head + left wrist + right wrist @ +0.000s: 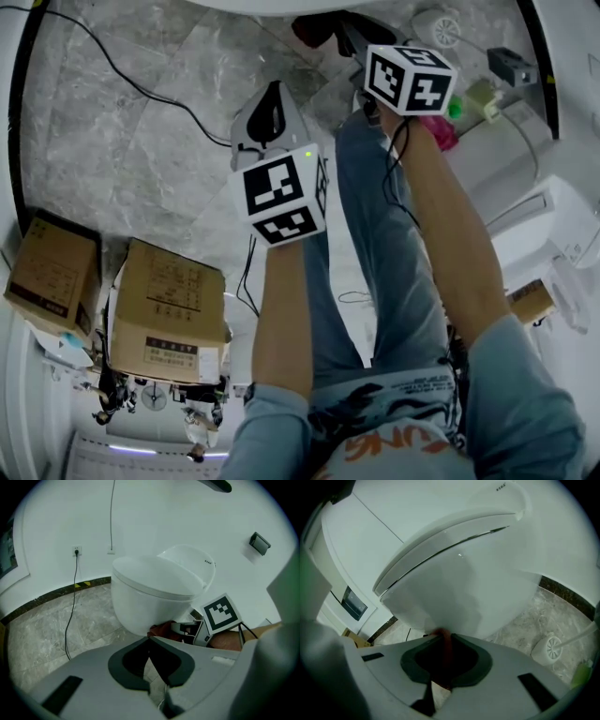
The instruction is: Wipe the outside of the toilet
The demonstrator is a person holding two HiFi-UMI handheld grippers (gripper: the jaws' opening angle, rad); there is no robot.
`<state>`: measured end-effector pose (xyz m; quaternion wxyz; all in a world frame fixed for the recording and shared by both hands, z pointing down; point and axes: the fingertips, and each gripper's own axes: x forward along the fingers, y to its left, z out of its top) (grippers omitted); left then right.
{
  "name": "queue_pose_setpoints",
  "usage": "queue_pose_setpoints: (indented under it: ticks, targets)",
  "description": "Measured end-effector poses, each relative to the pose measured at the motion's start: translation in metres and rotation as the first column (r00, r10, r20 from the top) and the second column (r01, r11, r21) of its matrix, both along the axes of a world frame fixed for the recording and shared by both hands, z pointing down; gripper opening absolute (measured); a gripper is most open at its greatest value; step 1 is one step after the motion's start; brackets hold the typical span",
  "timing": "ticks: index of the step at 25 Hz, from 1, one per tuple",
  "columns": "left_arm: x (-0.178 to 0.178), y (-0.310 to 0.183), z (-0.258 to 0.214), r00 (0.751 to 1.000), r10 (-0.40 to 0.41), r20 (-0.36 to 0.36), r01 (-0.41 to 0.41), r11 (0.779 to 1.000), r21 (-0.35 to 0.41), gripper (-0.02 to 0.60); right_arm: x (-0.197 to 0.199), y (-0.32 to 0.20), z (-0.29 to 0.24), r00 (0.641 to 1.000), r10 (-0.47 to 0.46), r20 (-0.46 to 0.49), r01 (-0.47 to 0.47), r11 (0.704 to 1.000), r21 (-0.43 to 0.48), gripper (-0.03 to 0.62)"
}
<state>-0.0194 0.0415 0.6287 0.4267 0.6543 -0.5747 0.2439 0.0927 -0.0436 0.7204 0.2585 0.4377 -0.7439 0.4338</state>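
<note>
The white toilet point(150, 592) stands against the wall with its lid down; only a sliver of it point(272, 4) shows at the top of the head view. My right gripper point(443, 638) is shut on a dark red cloth point(446, 644), which is pressed against the low front of the toilet bowl point(468, 592). From the left gripper view, that right gripper point(187, 629) and the cloth point(161, 631) sit at the bowl's base. My left gripper point(150, 640) is shut on nothing and hangs back over the floor, apart from the toilet; in the head view it point(274, 89) points toward the bowl.
Two cardboard boxes point(52, 272) point(169, 309) sit at the lower left. A black cable point(72, 606) runs from a wall socket point(76, 551) across the marble floor. A white toilet brush holder point(552, 648) stands right of the bowl. White fixtures point(553, 216) line the right side.
</note>
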Motion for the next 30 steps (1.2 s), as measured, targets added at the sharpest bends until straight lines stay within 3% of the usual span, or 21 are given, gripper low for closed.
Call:
queue_pose_setpoints:
  ticks: [8, 21, 30]
  targets:
    - [0.058, -0.015, 0.003, 0.999, 0.052, -0.014, -0.052, 0.999, -0.011, -0.005, 0.056, -0.020, 0.001, 0.999, 0.035, -0.008, -0.035, 0.999, 0.007, 0.038]
    - [0.128, -0.051, 0.003, 0.997, 0.075, -0.036, -0.076, 0.997, -0.027, -0.005, 0.138, -0.077, 0.003, 0.998, 0.001, -0.061, 0.001, 1.000, 0.029, 0.038]
    - [0.139, -0.063, 0.004, 0.997, 0.064, -0.053, -0.065, 0.998, -0.022, -0.005, 0.158, -0.076, 0.006, 0.995, -0.037, -0.091, 0.039, 0.999, 0.020, 0.038]
